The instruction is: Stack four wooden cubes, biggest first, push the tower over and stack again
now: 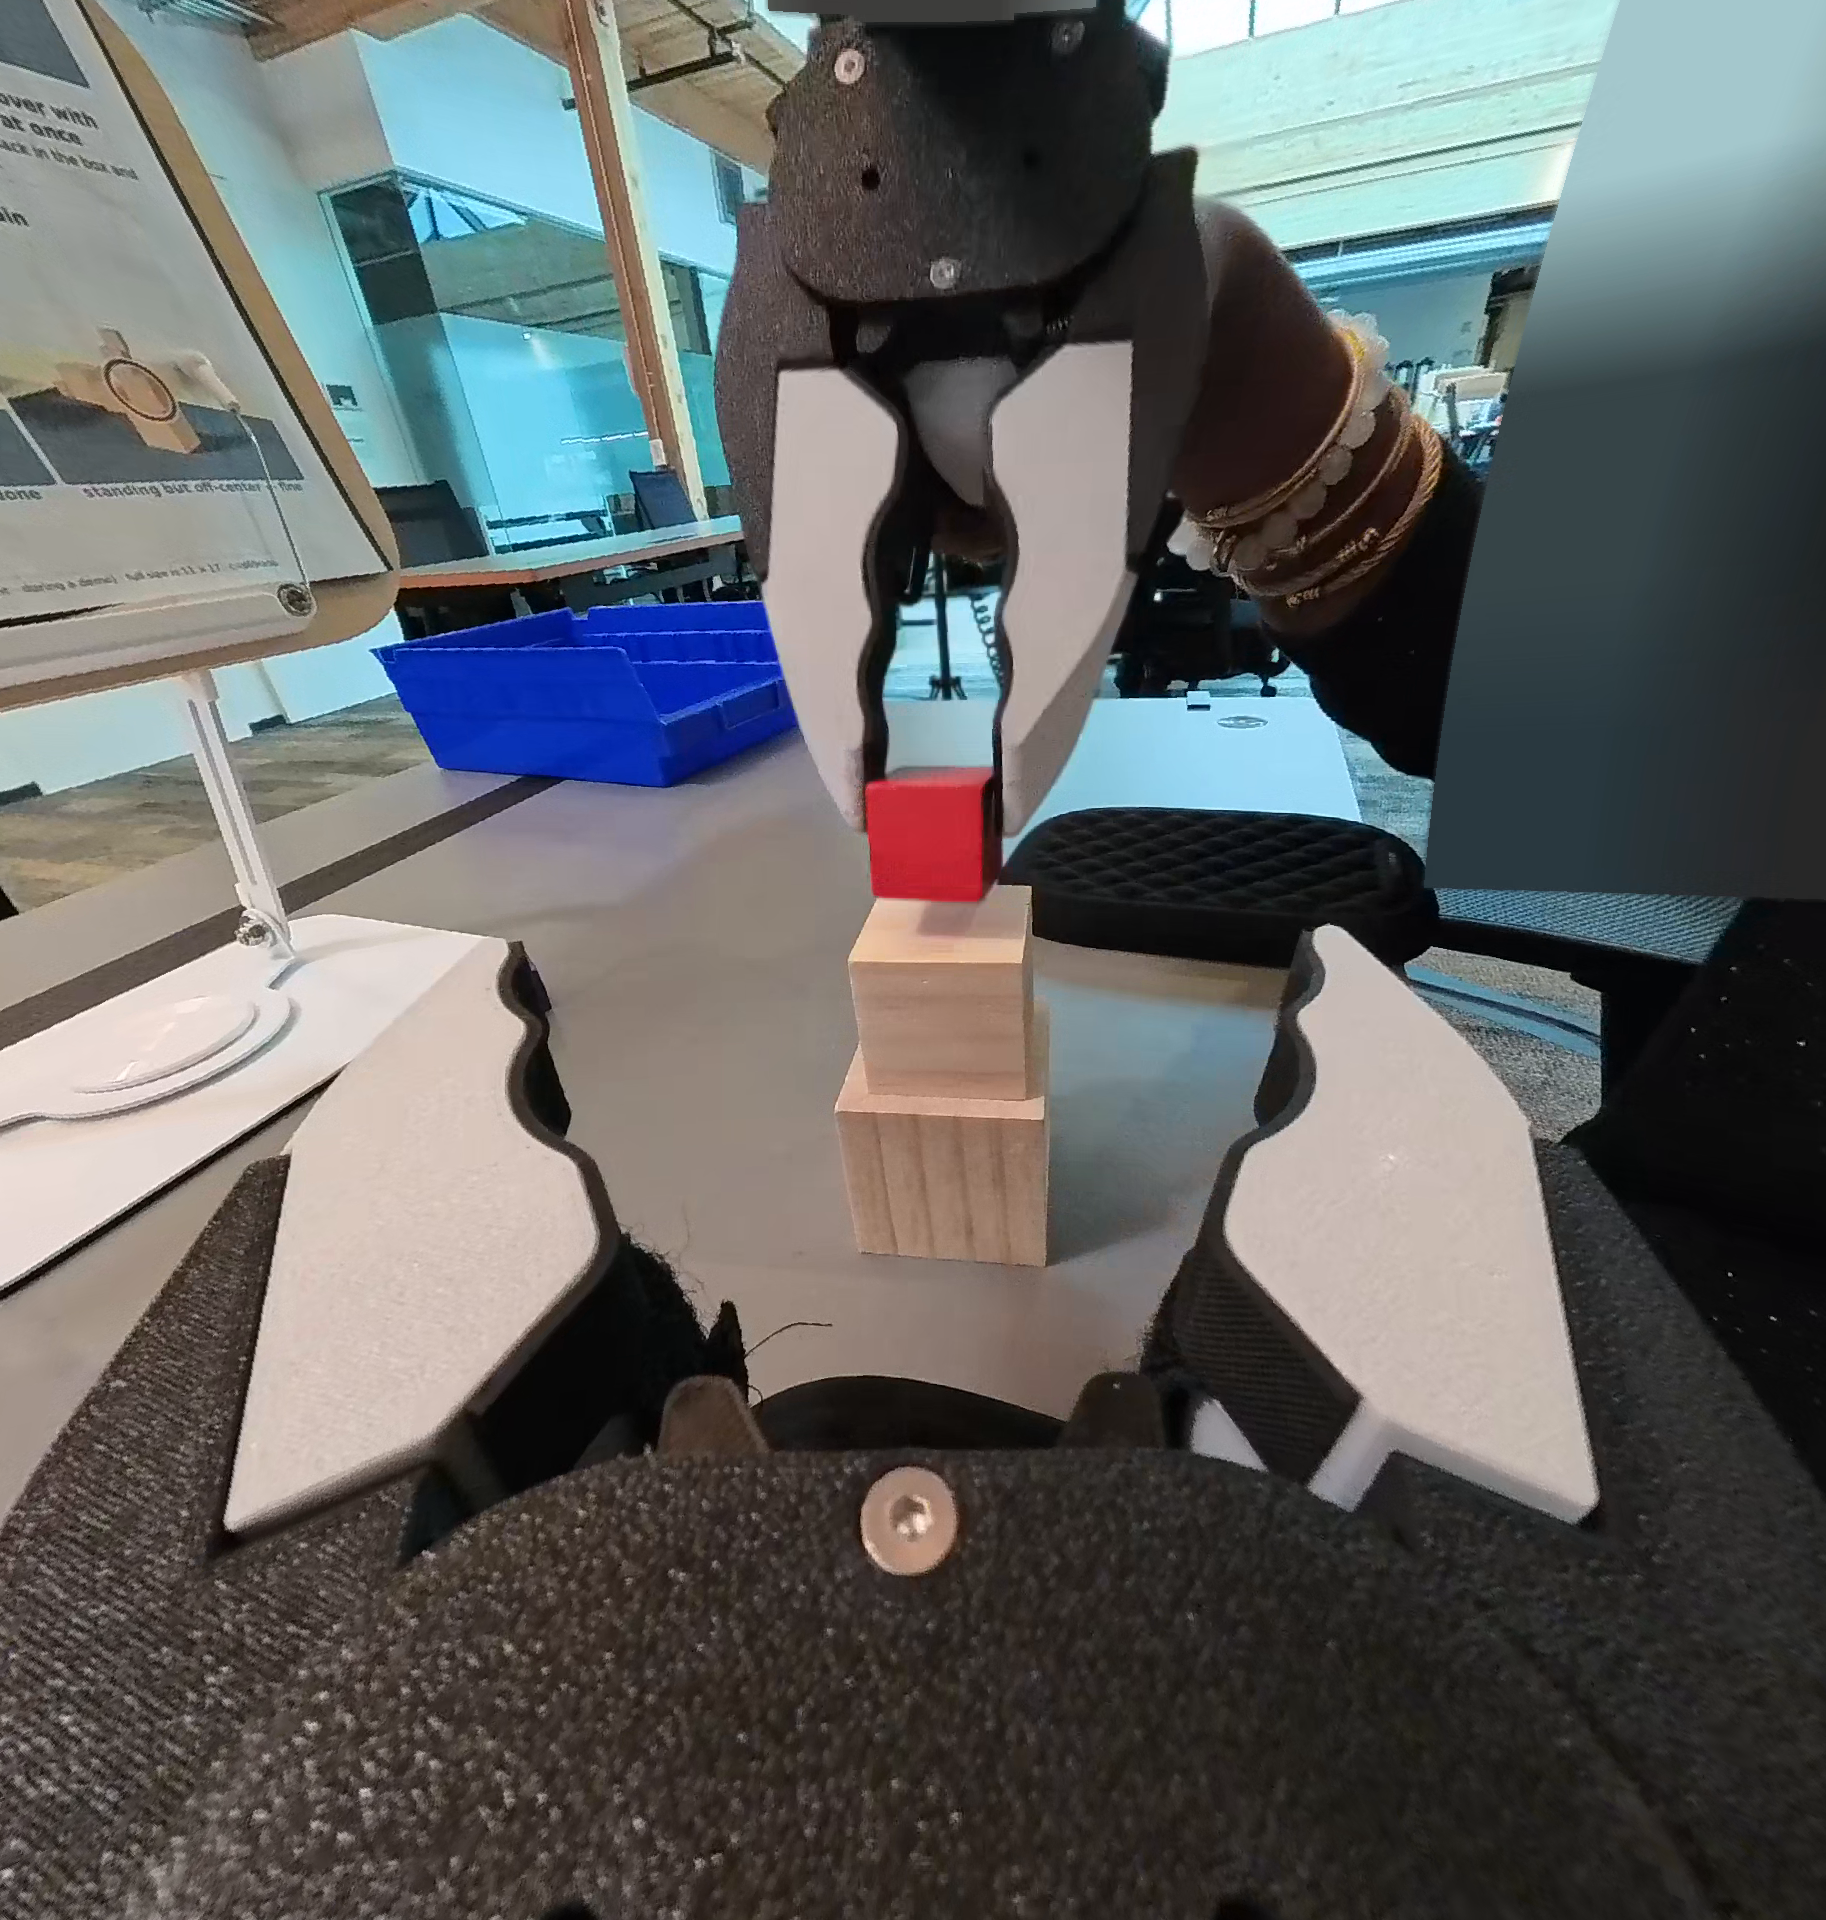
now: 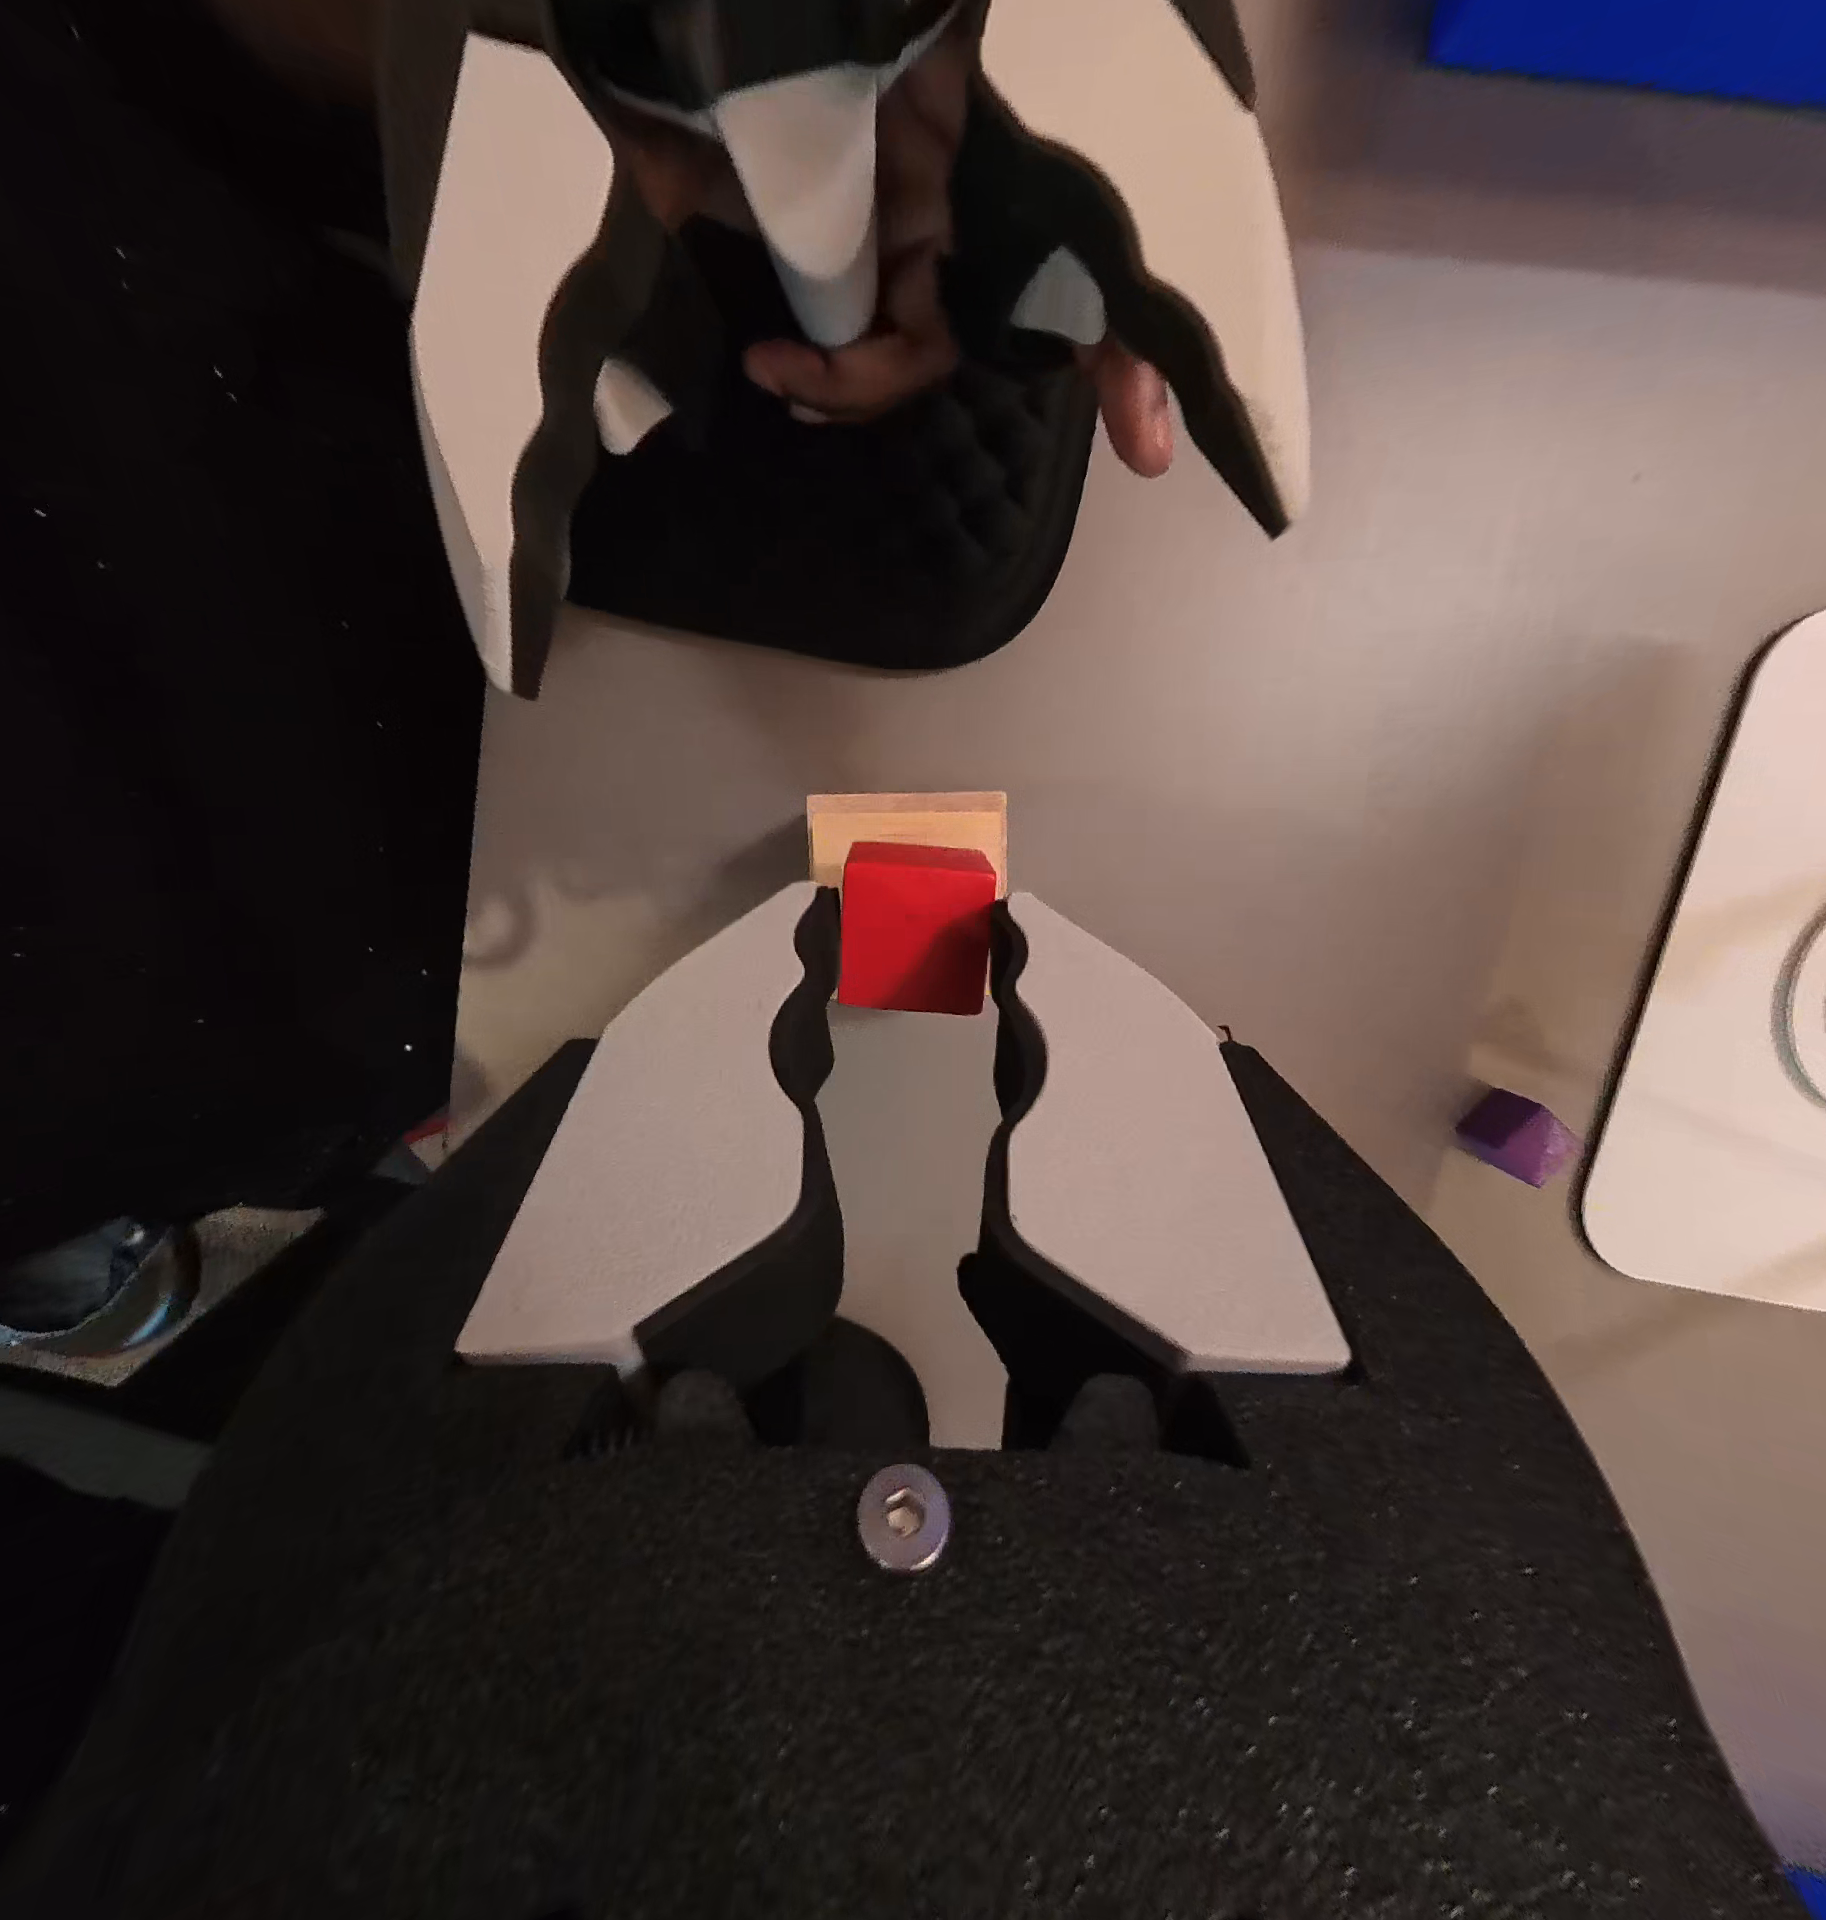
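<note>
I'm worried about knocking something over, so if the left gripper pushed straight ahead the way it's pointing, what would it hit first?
Most likely the lower wooden block of the stack, standing on the table straight ahead between the left gripper's wide-open fingers. The right gripper holds a red cube over that stack, higher up.

Open-plan office or lab space: glass-walled rooms (image 1: pixel 535 343), timber posts (image 1: pixel 618 208) and long desks (image 1: pixel 576 551) beyond the tongs, grey worktop (image 1: pixel 680 987) beneath them.
</note>
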The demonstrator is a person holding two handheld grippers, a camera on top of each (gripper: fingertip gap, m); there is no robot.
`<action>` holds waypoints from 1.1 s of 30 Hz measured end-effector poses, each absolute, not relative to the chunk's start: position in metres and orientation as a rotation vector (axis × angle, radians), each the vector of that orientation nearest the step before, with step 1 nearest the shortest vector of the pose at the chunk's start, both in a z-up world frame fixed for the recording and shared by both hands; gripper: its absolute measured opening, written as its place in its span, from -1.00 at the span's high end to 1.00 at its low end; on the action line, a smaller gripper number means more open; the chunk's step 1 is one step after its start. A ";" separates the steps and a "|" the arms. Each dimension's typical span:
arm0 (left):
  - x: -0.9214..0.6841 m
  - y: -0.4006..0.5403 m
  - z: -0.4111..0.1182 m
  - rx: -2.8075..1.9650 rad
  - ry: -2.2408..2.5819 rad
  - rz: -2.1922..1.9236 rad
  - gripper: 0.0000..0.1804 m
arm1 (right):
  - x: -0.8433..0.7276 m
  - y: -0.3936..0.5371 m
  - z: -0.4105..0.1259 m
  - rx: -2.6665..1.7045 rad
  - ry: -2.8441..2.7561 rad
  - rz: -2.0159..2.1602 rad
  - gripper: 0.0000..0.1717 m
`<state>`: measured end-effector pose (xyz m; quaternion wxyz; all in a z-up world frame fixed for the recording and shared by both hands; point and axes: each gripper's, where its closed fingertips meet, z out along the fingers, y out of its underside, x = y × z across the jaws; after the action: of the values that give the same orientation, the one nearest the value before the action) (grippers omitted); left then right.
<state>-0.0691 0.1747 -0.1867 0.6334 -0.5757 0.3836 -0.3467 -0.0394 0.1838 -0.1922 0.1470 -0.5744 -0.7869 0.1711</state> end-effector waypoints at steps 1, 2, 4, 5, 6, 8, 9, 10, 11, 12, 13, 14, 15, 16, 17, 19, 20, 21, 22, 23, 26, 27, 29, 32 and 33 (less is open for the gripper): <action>-0.069 0.175 -0.187 -1.316 0.877 -0.794 -0.45 | -0.040 0.184 -0.195 -1.658 -2.277 0.470 0.68; -0.069 0.175 -0.186 -1.316 0.876 -0.794 -0.45 | -0.040 0.184 -0.197 -1.663 -2.286 0.457 0.68; -0.069 0.175 -0.186 -1.314 0.876 -0.793 -0.45 | -0.040 0.184 -0.199 -1.670 -2.291 0.444 0.68; -0.069 0.175 -0.186 -1.314 0.876 -0.793 -0.45 | -0.040 0.185 -0.200 -1.672 -2.295 0.435 0.68; -0.069 0.175 -0.186 -1.314 0.876 -0.793 -0.45 | -0.040 0.185 -0.200 -1.669 -2.301 0.427 0.68; -0.069 0.175 -0.187 -1.315 0.877 -0.793 -0.45 | -0.039 0.185 -0.201 -1.656 -2.316 0.411 0.68; -0.069 0.175 -0.187 -1.314 0.877 -0.793 -0.45 | -0.039 0.185 -0.201 -1.653 -2.323 0.413 0.68; -0.069 0.175 -0.187 -1.314 0.876 -0.793 -0.45 | -0.039 0.184 -0.201 -1.650 -2.331 0.415 0.68; -0.069 0.175 -0.186 -1.314 0.876 -0.794 -0.45 | -0.039 0.183 -0.202 -1.645 -2.340 0.414 0.68; -0.069 0.175 -0.186 -1.314 0.875 -0.795 -0.44 | -0.038 0.183 -0.202 -1.640 -2.349 0.413 0.68; -0.069 0.175 -0.186 -1.314 0.873 -0.796 -0.44 | -0.039 0.183 -0.203 -1.635 -2.353 0.410 0.68; -0.069 0.175 -0.186 -1.314 0.873 -0.797 -0.44 | -0.039 0.183 -0.203 -1.631 -2.355 0.407 0.68; -0.069 0.175 -0.186 -1.314 0.872 -0.797 -0.44 | -0.039 0.183 -0.204 -1.626 -2.360 0.409 0.66; -0.069 0.175 -0.186 -1.314 0.872 -0.797 -0.44 | -0.040 0.183 -0.204 -1.619 -2.364 0.410 0.60; -0.069 0.175 -0.186 -1.314 0.873 -0.797 -0.44 | -0.040 0.182 -0.204 -1.609 -2.368 0.416 0.51; -0.069 0.175 -0.186 -1.313 0.873 -0.796 -0.44 | -0.043 0.182 -0.200 -1.595 -2.352 0.457 0.36; -0.069 0.175 -0.186 -1.313 0.873 -0.796 -0.44 | -0.044 0.184 -0.195 -1.589 -2.332 0.489 0.31; -0.069 0.175 -0.186 -1.312 0.873 -0.797 -0.44 | -0.046 0.188 -0.190 -1.582 -2.301 0.525 0.30; -0.069 0.175 -0.186 -1.312 0.872 -0.797 -0.44 | -0.047 0.196 -0.184 -1.584 -2.257 0.562 0.29; -0.070 0.175 -0.186 -1.312 0.871 -0.798 -0.44 | -0.048 0.207 -0.179 -1.600 -2.197 0.595 0.28; -0.070 0.175 -0.186 -1.312 0.871 -0.797 -0.44 | -0.046 0.264 -0.176 -1.735 -1.946 0.604 0.28; -0.070 0.175 -0.186 -1.312 0.871 -0.798 -0.44 | -0.044 0.285 -0.182 -1.794 -1.868 0.586 0.27; -0.070 0.175 -0.186 -1.312 0.869 -0.800 -0.44 | -0.037 0.318 -0.199 -1.889 -1.761 0.587 0.26; -0.071 0.175 -0.185 -1.312 0.863 -0.805 -0.44 | -0.023 0.363 -0.235 -2.037 -1.636 0.505 0.31; -0.071 0.175 -0.185 -1.311 0.862 -0.807 -0.44 | -0.019 0.373 -0.246 -2.073 -1.608 0.488 0.33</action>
<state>-0.0708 0.1750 -0.1851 0.6354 -0.5739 0.3770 -0.3532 -0.0191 0.3733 -0.2464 0.2345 -0.7551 -0.5859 0.1777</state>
